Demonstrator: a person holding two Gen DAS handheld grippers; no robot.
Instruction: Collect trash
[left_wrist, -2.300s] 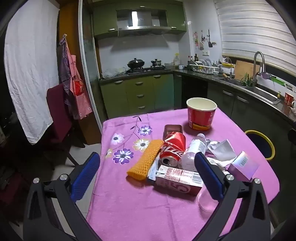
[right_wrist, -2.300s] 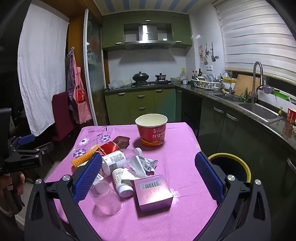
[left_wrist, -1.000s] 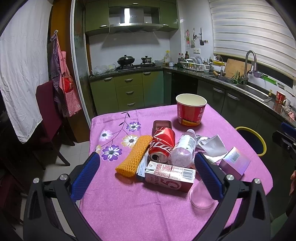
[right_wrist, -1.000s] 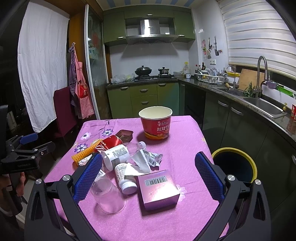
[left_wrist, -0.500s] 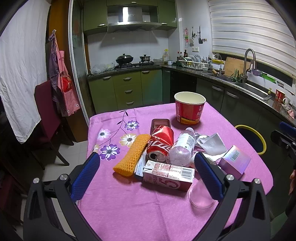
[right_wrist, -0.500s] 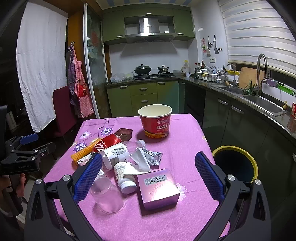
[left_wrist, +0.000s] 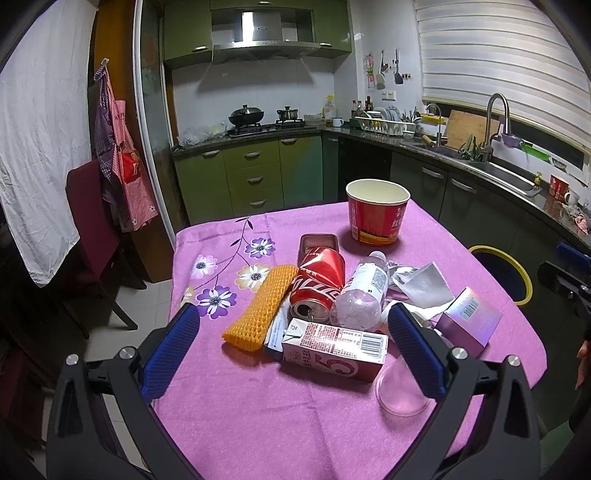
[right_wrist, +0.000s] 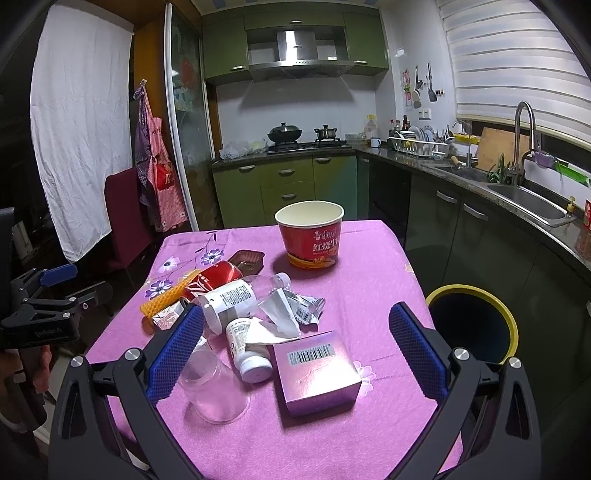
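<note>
Pink-clothed table (right_wrist: 369, 258) carried heaped trash near its front edge: purple box (right_wrist: 317, 373), clear cup (right_wrist: 212, 387), crushed can (left_wrist: 319, 284), milk carton (left_wrist: 334, 349). Bin (right_wrist: 472, 323) stood off the right edge. Left gripper (left_wrist: 291, 350) and right gripper (right_wrist: 291, 347) hovered, jaws apart, empty. Risk: the round cup and bottles rolling off once nudged.

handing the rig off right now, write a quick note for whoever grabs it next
Left gripper: open, empty, held over the near table edge, facing the trash pile.
Right gripper: open, empty, facing the pile from the bin side.
On the purple tablecloth: milk carton, red soda can, plastic bottle, orange foam net, clear cup, purple box, white pill bottle, crumpled wrappers, brown tray, red noodle bowl.
Yellow-rimmed bin: on the floor beside the table.
Done: nothing visibly collected.
Left: move all the trash to the bin.
</note>
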